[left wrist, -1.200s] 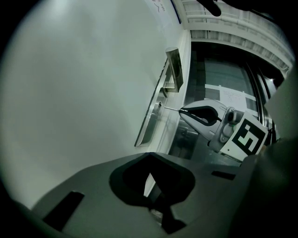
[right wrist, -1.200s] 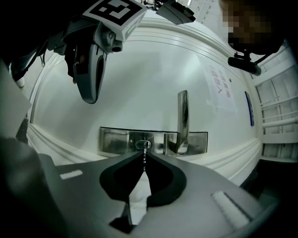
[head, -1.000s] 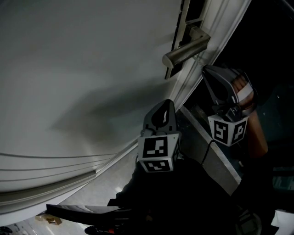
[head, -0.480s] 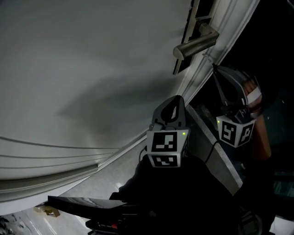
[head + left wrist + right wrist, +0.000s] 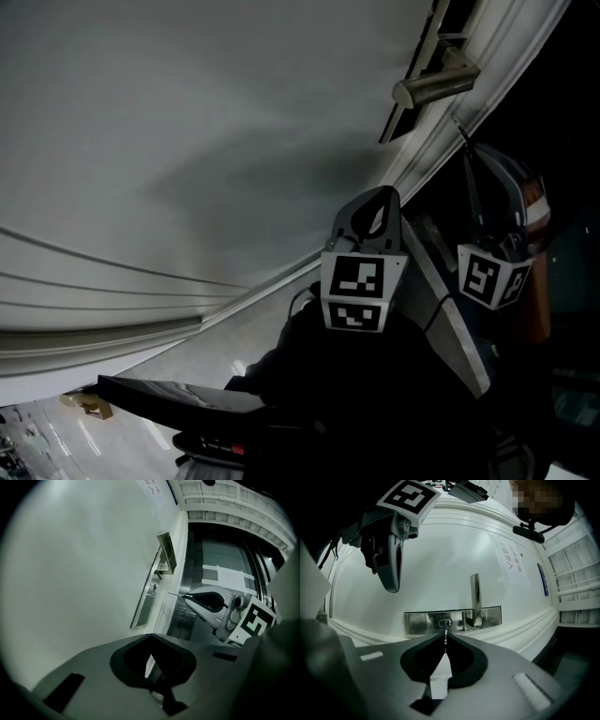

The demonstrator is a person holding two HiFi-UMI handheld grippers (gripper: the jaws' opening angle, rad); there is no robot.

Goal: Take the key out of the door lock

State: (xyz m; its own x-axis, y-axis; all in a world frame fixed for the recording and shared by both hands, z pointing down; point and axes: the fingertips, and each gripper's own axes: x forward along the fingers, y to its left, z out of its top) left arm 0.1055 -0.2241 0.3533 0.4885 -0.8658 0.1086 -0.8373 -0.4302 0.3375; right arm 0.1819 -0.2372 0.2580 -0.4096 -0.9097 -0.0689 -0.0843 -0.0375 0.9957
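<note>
A white door (image 5: 187,122) carries a metal handle (image 5: 433,88) and a steel lock plate (image 5: 452,619) with the keyhole (image 5: 445,622). My right gripper (image 5: 445,641) is shut on the key (image 5: 446,631). The key's thin blade points at the keyhole, and in the left gripper view its tip (image 5: 173,593) stands a little off the plate (image 5: 146,603). In the head view the right gripper (image 5: 469,155) hangs just below the handle. My left gripper (image 5: 380,195) is held lower and to the left, near the door face. Its jaws are shut on nothing (image 5: 150,637).
The door's moulded edge (image 5: 422,159) runs between the two grippers, with a dark gap and a grey strip (image 5: 450,309) beside it. A printed notice (image 5: 511,562) is stuck on the door above the handle (image 5: 475,597). The pale floor (image 5: 122,431) shows at the bottom left.
The head view has swung, so the handle and both grippers sit further right in the picture. Relative to the door, the grippers have kept about the same places.
</note>
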